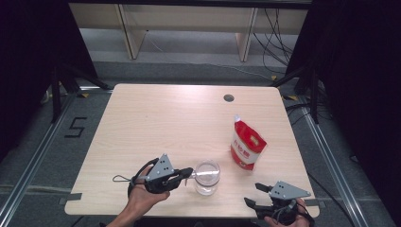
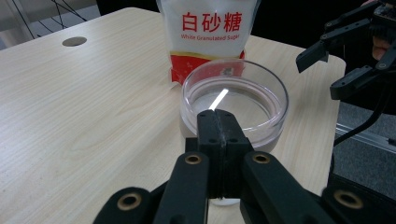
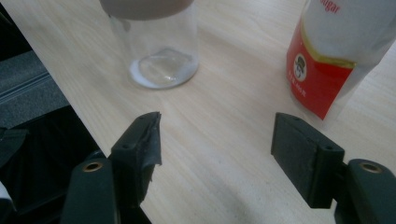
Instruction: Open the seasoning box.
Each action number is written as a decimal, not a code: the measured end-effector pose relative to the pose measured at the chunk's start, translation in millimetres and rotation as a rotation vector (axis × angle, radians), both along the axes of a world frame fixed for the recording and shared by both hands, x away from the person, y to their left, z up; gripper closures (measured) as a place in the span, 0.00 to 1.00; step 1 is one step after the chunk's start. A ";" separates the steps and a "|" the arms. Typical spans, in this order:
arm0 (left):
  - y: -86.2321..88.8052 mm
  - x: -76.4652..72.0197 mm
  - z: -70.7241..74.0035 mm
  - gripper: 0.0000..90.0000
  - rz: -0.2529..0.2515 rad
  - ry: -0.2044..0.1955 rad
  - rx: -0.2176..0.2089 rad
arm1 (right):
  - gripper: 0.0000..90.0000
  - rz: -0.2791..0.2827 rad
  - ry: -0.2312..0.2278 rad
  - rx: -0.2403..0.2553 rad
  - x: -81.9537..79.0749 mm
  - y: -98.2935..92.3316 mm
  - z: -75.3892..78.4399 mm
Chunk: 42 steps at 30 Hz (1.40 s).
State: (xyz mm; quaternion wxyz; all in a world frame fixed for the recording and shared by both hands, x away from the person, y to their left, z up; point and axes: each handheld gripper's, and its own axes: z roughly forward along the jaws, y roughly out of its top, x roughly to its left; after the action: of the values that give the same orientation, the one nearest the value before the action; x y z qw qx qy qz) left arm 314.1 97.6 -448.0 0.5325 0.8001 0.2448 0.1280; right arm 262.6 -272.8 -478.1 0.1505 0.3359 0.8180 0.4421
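A clear glass jar stands near the table's front edge, with a little white residue at its bottom. My left gripper lies level at the jar's left rim, jaws shut on a thin white stick that reaches into the jar. A red and white bag of granulated sugar stands upright to the right, behind the jar. My right gripper hovers at the front right edge, open with nothing between its jaws; in its own view the right gripper faces the jar and the bag.
The light wooden table has a round cable hole near its far edge. Bare tabletop spreads across the left and far side. Dark curtains and floor rails flank the table.
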 end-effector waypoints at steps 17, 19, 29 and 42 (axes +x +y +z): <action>0.9 -1.1 -3.0 0.99 0.009 0.001 -0.022 | 0.72 0.072 -0.133 0.028 6.3 28.2 8.6; 1.7 0.3 -3.9 0.99 0.004 -0.005 -0.026 | 0.74 0.081 -0.134 0.031 7.7 32.5 9.6; 3.0 1.0 -4.3 0.99 -0.004 -0.011 -0.028 | 0.85 0.124 -0.163 0.055 15.2 47.6 11.0; 4.7 0.0 -4.7 0.99 -0.004 -0.007 -0.025 | 0.93 0.141 -0.186 0.059 26.1 62.0 13.6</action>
State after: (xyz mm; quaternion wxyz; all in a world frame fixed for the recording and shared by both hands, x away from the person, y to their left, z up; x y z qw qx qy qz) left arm 314.1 102.4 -452.7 0.5435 0.7935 0.2427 0.1267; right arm 288.7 -210.8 -464.5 0.1842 0.2392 0.8088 0.5047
